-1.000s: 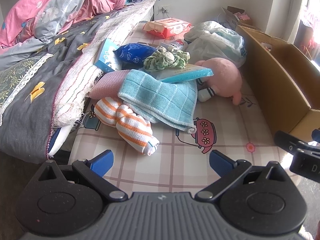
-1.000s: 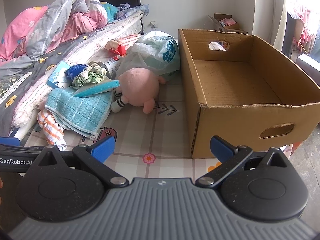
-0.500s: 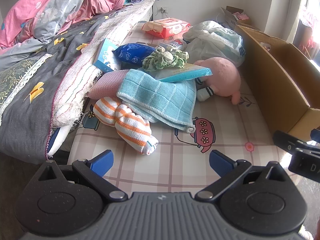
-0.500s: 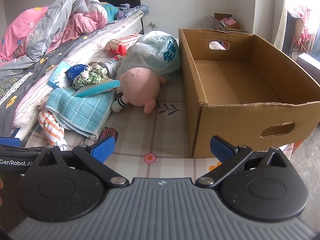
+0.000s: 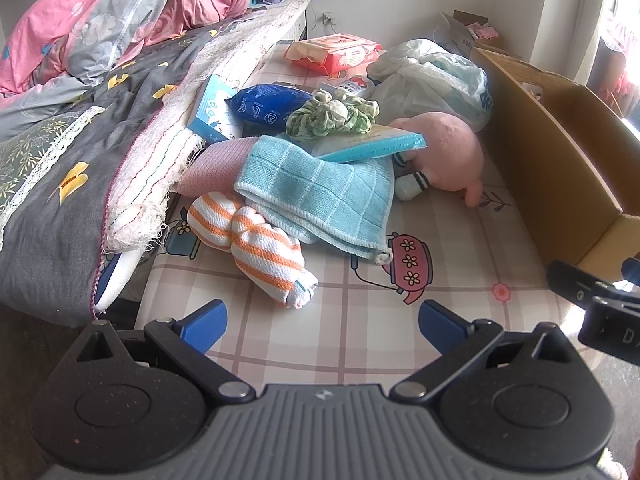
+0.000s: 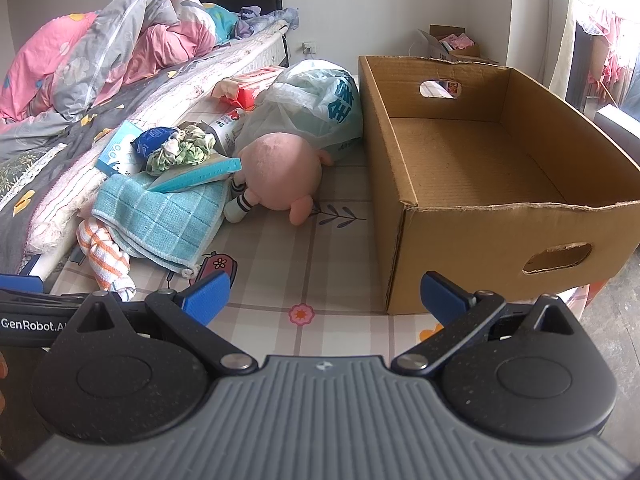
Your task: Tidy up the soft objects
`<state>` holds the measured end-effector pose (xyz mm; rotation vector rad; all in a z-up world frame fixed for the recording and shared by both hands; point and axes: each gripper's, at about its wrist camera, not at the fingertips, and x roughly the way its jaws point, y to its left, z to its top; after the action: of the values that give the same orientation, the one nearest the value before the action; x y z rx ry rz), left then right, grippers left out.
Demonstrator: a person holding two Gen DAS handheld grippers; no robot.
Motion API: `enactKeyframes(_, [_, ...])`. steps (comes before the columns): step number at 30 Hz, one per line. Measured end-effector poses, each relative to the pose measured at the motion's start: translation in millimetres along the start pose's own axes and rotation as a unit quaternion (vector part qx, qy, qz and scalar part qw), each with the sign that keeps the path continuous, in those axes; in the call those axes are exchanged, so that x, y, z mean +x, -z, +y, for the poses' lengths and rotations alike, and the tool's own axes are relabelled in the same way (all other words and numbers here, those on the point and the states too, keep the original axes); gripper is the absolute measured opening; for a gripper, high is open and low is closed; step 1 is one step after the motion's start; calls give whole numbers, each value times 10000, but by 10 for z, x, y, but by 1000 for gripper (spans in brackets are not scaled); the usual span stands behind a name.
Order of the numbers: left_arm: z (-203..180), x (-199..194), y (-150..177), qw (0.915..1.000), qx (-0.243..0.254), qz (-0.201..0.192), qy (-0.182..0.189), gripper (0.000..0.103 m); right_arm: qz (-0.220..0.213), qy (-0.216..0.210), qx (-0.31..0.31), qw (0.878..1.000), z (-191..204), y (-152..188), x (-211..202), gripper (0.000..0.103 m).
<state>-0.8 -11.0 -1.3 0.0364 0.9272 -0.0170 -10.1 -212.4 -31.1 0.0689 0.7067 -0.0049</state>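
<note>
A heap of soft things lies on the patterned mat: an orange-striped white cloth (image 5: pixel 256 240) (image 6: pixel 105 252), a folded teal towel (image 5: pixel 316 196) (image 6: pixel 160 216), a pink cloth (image 5: pixel 212 168) under it, a green scrunchie (image 5: pixel 332 114) (image 6: pixel 180 150) and a pink plush toy (image 5: pixel 444 156) (image 6: pixel 280 172). My left gripper (image 5: pixel 322 322) is open, just short of the striped cloth, holding nothing. My right gripper (image 6: pixel 324 294) is open over the mat near the front corner of the cardboard box (image 6: pixel 496 216) (image 5: pixel 560 152), whose inside is bare.
A bed (image 5: pixel 80 120) with rumpled quilts runs along the left. Among the heap are a teal flat packet (image 5: pixel 372 146), a blue pouch (image 5: pixel 268 106), a blue box (image 5: pixel 212 110), a wipes pack (image 5: pixel 336 52) and a white plastic bag (image 6: pixel 316 100). A small box (image 6: pixel 448 46) stands by the far wall.
Both grippers have crept slightly forward, so the heap and the box look a little nearer. Nothing on the mat has moved, and both stay open.
</note>
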Motion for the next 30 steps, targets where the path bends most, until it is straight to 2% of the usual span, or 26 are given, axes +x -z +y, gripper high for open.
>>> enactKeyframes(30, [55,85,49,10000,-36,65,-52,102,12,-2,9,10000,-7,56,28,102])
